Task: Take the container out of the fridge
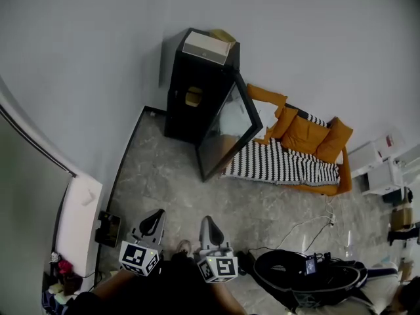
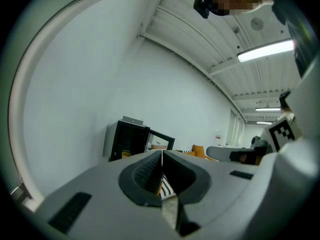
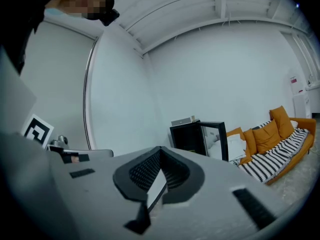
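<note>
The step now is getting to the fridge (image 1: 195, 77), far across the floor. Its door is open, with the yellow container (image 1: 192, 97) inside. The left gripper (image 1: 155, 219) and right gripper (image 1: 208, 225) have jaws closed on nothing. Next, I think: walk close and open 1.

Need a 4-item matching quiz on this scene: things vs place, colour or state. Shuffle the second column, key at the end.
Things
1. fridge door
2. box
3. cushions
4. right gripper

Place, colour or state
A. orange
B. jaws together
C. on top of the fridge
D. swung open

Pairs: 1-D; 2-C; 3-A; 4-B
</note>
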